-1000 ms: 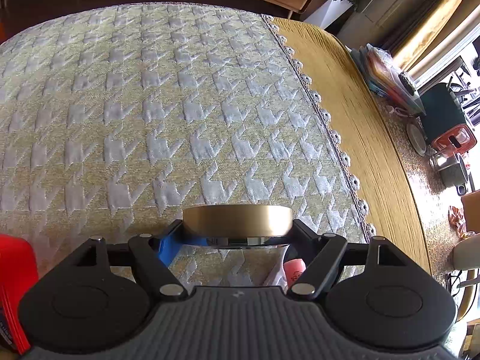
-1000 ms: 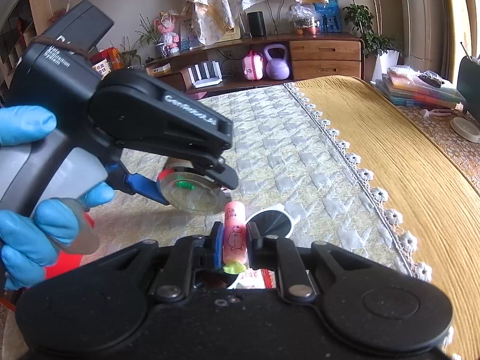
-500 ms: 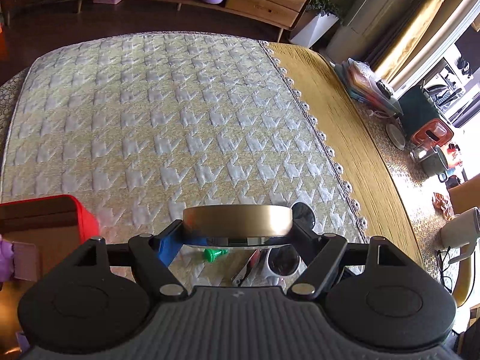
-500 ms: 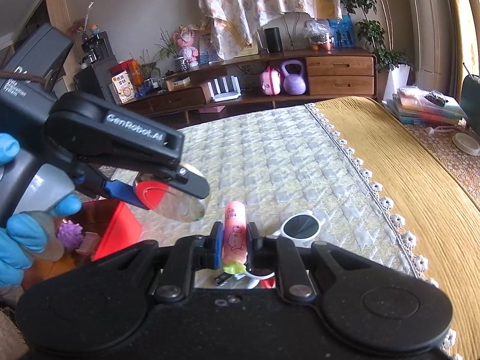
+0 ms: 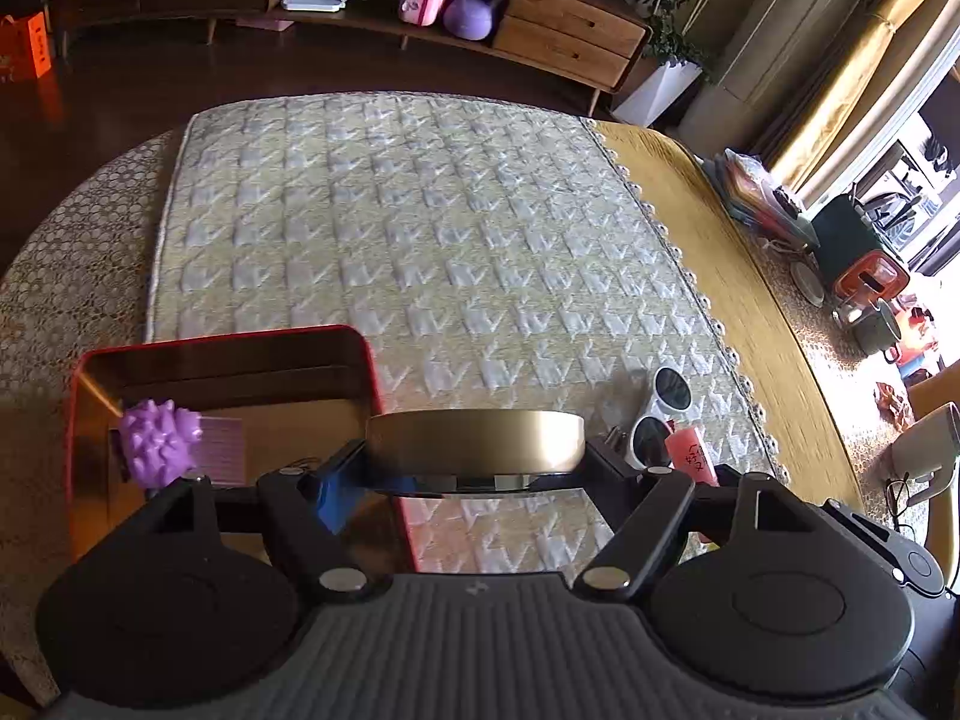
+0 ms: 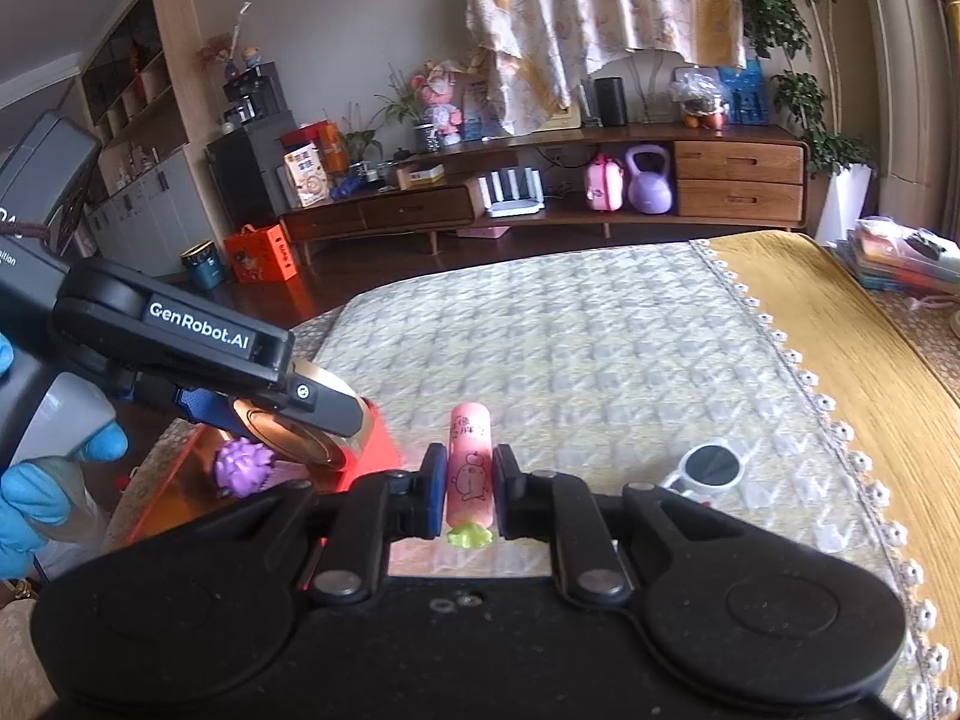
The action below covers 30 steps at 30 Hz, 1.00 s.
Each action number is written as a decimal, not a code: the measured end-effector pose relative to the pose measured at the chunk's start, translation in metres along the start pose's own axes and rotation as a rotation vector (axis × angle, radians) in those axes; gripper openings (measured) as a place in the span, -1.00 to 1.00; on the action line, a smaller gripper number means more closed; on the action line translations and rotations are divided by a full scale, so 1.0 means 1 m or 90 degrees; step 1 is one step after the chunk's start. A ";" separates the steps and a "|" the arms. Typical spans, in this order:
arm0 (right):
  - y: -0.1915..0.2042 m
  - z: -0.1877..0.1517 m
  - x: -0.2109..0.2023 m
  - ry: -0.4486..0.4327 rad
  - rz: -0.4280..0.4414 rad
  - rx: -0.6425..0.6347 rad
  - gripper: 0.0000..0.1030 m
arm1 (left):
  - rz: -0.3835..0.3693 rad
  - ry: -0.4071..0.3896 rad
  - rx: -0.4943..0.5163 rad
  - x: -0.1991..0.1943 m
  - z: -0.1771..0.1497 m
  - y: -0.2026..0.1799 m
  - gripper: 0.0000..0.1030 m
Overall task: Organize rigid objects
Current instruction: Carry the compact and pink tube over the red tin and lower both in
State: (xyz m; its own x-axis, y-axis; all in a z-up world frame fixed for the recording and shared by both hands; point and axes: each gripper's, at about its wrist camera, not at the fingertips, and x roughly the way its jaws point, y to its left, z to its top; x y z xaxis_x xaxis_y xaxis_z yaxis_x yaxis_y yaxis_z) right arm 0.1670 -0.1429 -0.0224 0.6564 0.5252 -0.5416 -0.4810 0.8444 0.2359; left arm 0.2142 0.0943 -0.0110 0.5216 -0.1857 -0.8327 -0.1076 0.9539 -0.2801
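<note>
My left gripper (image 5: pixel 474 468) is shut on a round gold compact mirror (image 5: pixel 475 443) and holds it in the air over the right edge of a red box (image 5: pixel 360 341). The mirror also shows in the right wrist view (image 6: pixel 288 426), above the box (image 6: pixel 381 444). A purple spiky ball (image 5: pixel 157 441) and a purple brush lie in the box. My right gripper (image 6: pixel 470 483) is shut on a pink carrot-shaped tube (image 6: pixel 470 468) with a green end, held above the cloth. White sunglasses (image 5: pixel 657 414) lie on the cloth to the right.
A patterned gold-white cloth (image 5: pixel 420 240) covers the table, with a yellow cloth (image 5: pixel 738 312) at its right. Books, a kettle and cups (image 5: pixel 864 294) stand at the far right. A low wooden cabinet (image 6: pixel 540 192) runs behind the table.
Both grippers have risen and moved left toward the red box. The box with the purple ball has come fully into the left wrist view. Both grips stay shut.
</note>
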 end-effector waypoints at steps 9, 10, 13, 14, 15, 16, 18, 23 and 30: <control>0.045 0.000 0.024 0.024 0.042 -0.046 -0.71 | 0.037 -0.009 -0.036 -0.022 -0.016 0.058 0.49; 0.049 0.001 0.028 0.027 0.045 -0.052 -0.71 | 0.040 -0.010 -0.036 -0.023 -0.018 0.064 0.49; 0.059 0.002 0.038 0.036 0.059 -0.065 -0.71 | 0.049 -0.017 -0.024 -0.026 -0.028 0.077 0.49; 0.062 0.003 0.043 0.040 0.063 -0.068 -0.71 | 0.051 -0.016 -0.020 -0.026 -0.032 0.082 0.49; 0.064 0.004 0.047 0.045 0.067 -0.071 -0.71 | 0.051 -0.014 -0.018 -0.025 -0.036 0.084 0.49; 0.066 0.005 0.052 0.048 0.070 -0.074 -0.71 | 0.052 -0.012 -0.016 -0.023 -0.040 0.088 0.49; 0.072 0.007 0.061 0.057 0.077 -0.083 -0.71 | 0.053 -0.011 -0.010 -0.020 -0.047 0.093 0.49; 0.086 0.006 0.090 0.088 0.075 -0.105 -0.71 | 0.061 -0.033 0.012 -0.012 -0.068 0.102 0.49; 0.101 0.002 0.130 0.130 0.065 -0.132 -0.71 | 0.071 -0.058 0.022 -0.003 -0.080 0.112 0.49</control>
State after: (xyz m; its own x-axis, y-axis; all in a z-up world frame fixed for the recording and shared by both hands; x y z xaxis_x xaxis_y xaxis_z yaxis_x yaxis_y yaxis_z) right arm 0.2045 0.0111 -0.0674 0.4781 0.5566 -0.6794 -0.6609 0.7375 0.1391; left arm 0.1324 0.1832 -0.0780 0.5833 -0.0573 -0.8102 -0.1405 0.9753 -0.1701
